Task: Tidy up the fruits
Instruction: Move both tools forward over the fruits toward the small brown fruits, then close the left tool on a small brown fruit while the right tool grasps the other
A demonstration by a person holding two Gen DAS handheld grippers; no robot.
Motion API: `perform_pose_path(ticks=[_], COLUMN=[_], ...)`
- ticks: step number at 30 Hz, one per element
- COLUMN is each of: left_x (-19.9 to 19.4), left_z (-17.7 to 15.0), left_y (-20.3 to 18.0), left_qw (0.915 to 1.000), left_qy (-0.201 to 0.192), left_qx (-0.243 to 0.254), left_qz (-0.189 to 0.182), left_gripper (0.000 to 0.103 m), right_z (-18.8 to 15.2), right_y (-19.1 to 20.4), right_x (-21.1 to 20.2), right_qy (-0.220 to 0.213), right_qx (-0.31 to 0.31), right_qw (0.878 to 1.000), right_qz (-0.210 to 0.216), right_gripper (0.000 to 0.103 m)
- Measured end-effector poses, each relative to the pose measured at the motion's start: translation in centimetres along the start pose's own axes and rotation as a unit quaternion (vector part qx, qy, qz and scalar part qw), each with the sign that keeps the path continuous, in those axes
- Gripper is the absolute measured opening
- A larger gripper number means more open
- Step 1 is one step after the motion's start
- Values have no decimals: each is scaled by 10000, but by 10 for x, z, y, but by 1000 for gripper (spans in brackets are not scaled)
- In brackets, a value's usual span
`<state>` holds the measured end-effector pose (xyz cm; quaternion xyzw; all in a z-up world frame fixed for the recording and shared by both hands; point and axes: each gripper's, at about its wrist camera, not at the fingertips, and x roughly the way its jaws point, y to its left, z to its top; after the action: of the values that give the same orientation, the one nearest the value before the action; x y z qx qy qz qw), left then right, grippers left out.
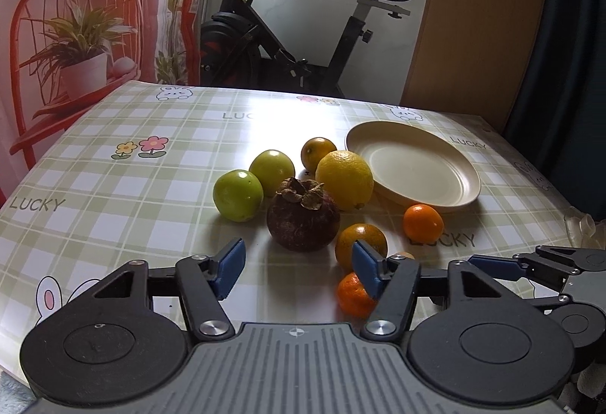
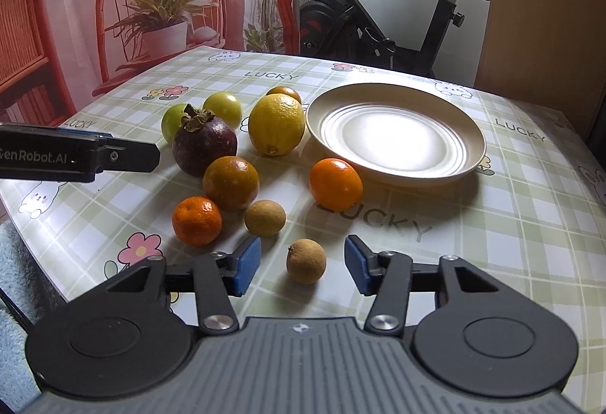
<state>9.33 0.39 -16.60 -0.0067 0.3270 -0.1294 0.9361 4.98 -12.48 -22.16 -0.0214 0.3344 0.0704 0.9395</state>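
From the left wrist, the left gripper (image 1: 299,268) is hanging wide open and empty, facing the mangosteen (image 1: 302,215); bumping it could send the crowded lemon (image 1: 344,180) rolling. From the right wrist, the right gripper (image 2: 302,264) is gaping empty around a longan (image 2: 306,261); the plate (image 2: 469,152) is sitting bare beyond an orange (image 2: 335,183).

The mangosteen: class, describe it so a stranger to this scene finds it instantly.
Start at the cream plate on the checked tablecloth; the fruit cluster lies to its left. Past the yellow lemon sits the mangosteen, the only dark purple fruit, topped with a dry brown leafy cap.
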Motion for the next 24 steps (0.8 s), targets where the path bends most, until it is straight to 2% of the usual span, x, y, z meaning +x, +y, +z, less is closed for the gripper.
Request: perform_pose_path(ticks=[3, 5, 7, 9, 11, 14, 21, 24], left_x=[2, 3, 4, 6, 8, 10, 21, 32], left_z=[-2, -3, -3, -4, -5, -5, 2, 2], left_y=[-3, -6, -10, -13, -18, -26, -54, -65], left_qw=[9999, 9998, 9997, 9993, 9987, 9979, 9935, 9921], left_qy=[21, 28, 38, 70, 107, 120, 118, 189], left_qx=[35, 81, 146, 209, 282, 393, 683, 820], left_qz=[-95, -156, -212, -310, -402, -496, -903, -935], left_gripper=[55, 54, 52, 44, 44, 37, 37, 37], right_z=[-3, -5, -8, -9, -9, -6, -6, -6], right_y=[-3, -6, -10, -11, -14, -24, -53, -63], right_x=[3, 6, 7, 7, 7, 9, 13, 13], right_qy=[-15, 25, 30, -21, -94, -225, -569, -665], right_qx=[-25, 4, 32, -27, -164, -214, -330, -169], right_qw=[10000, 10000, 9998, 9996, 9992, 9985, 9963, 9956], right_qz=[28, 83, 190, 268, 354, 456, 545, 645], right_gripper=[43, 32, 27, 27, 26, 26, 26, 26])
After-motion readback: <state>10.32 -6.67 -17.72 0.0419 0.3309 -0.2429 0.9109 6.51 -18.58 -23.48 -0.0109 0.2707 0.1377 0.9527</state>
